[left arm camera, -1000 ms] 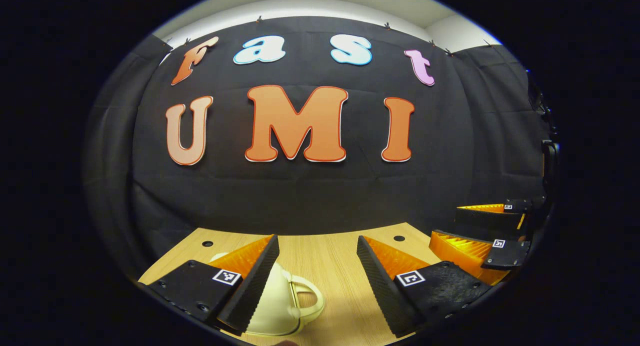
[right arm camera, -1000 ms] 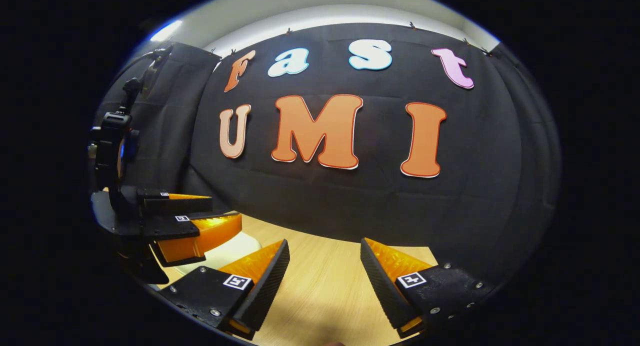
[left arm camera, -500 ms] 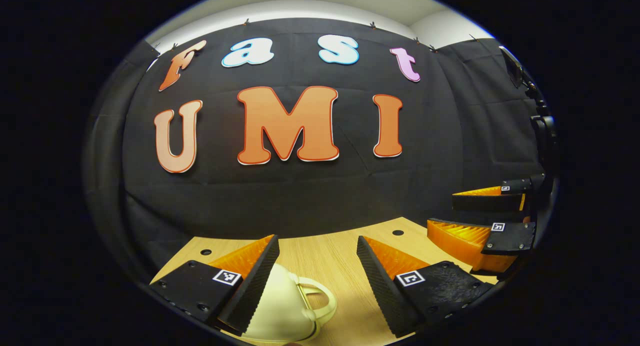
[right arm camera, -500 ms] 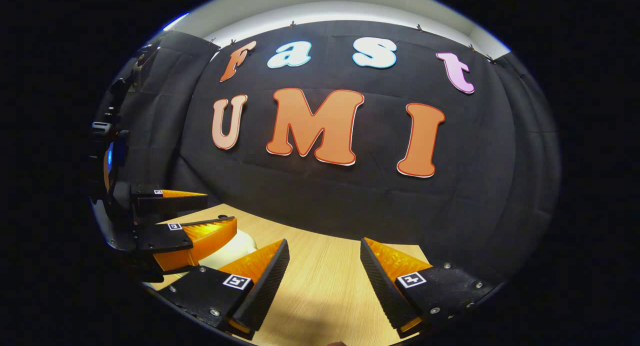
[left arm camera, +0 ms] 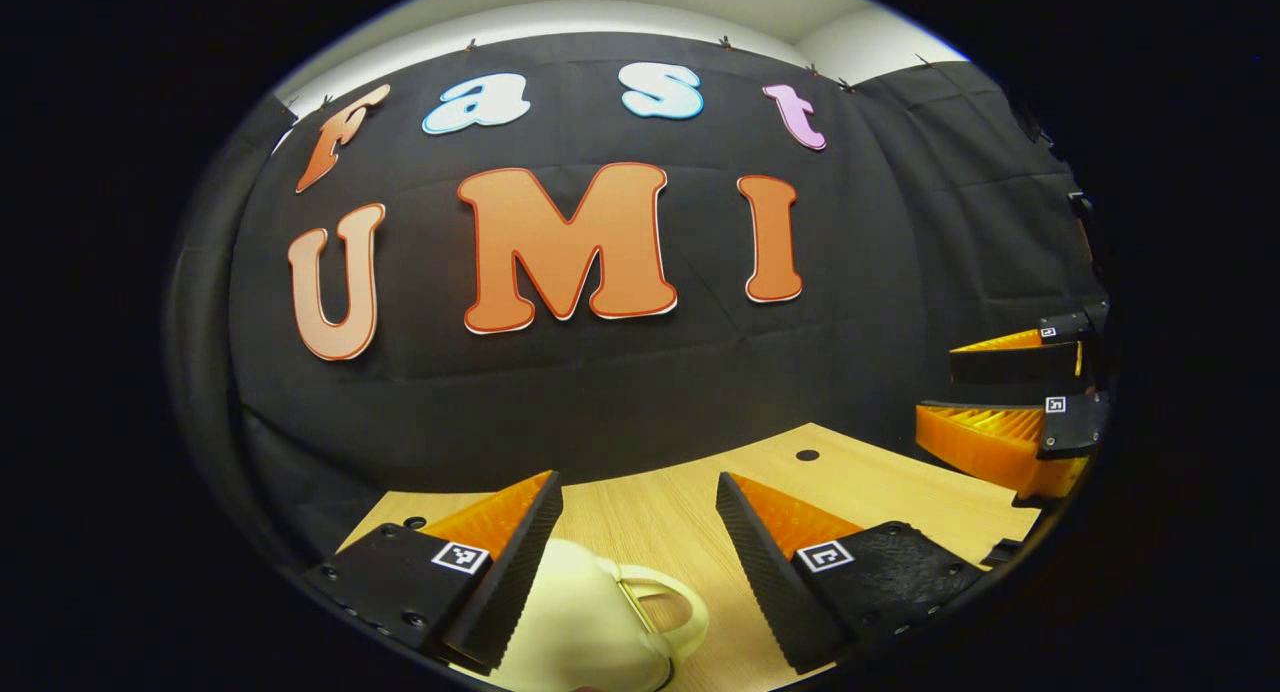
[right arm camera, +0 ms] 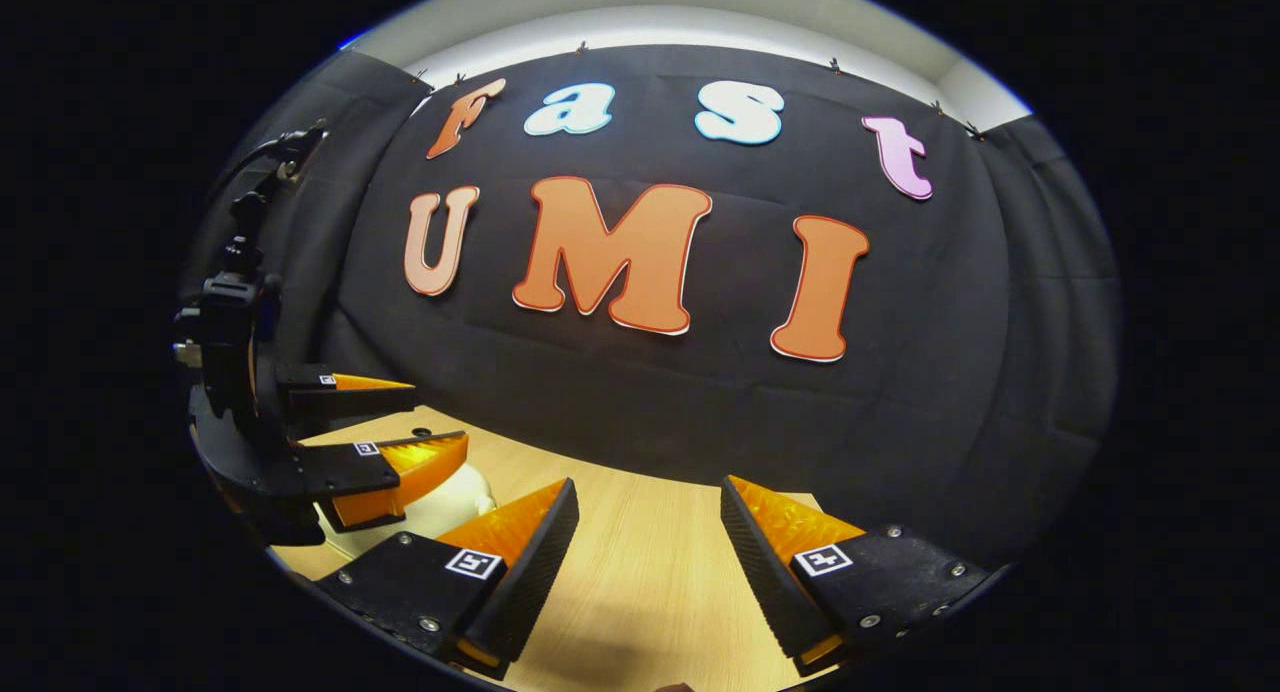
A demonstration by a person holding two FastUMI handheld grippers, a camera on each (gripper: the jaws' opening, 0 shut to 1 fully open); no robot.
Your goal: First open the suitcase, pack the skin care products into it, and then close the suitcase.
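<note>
Wooden counter (left arm camera: 640, 512) holds a cream suitcase (left arm camera: 590, 622) at 6 o'clock, lid down, between the spread fingers of the left hand-held gripper (left arm camera: 638, 542), while the right hand-held gripper (right arm camera: 648, 547) hangs spread, so opening, packing and closing all look undone.

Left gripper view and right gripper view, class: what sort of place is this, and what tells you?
Probably a staged recording booth, not a home: black cloth wall, a bare wooden table with drilled holes, and two open tongs, left and right, above it.
</note>
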